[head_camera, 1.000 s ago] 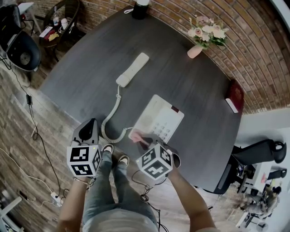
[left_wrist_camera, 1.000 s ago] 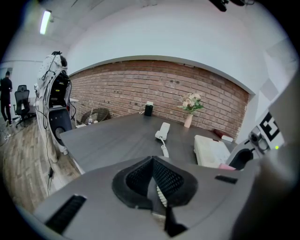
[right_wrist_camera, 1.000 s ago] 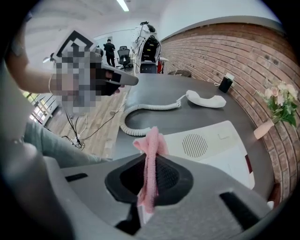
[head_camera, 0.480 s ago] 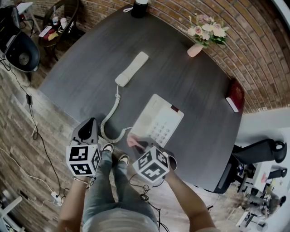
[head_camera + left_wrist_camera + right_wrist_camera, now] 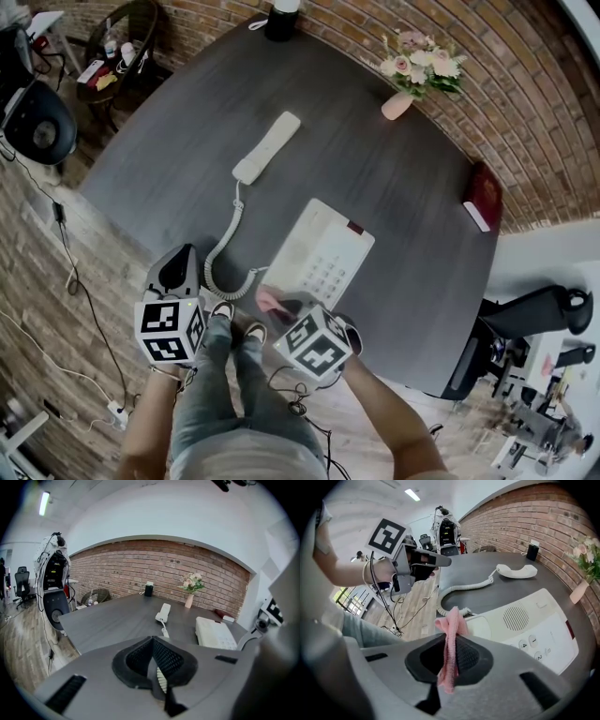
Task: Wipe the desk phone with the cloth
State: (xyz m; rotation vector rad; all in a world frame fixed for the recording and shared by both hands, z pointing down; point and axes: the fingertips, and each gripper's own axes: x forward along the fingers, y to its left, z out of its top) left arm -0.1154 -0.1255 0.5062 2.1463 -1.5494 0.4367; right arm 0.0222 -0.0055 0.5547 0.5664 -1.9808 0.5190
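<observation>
Right gripper (image 5: 450,654) clamped on the pink cloth (image 5: 450,629), which is bunched up between the jaws with its tip at the near corner of the phone (image 5: 324,251), beside the coiled cord (image 5: 223,251); can't tell if it touches. Left gripper (image 5: 154,662) jaws together, nothing in them, held off the counter (image 5: 375,155) edge, left of the cord. Handset (image 5: 266,148) lies off the base, further up the counter, well apart from both grippers.
</observation>
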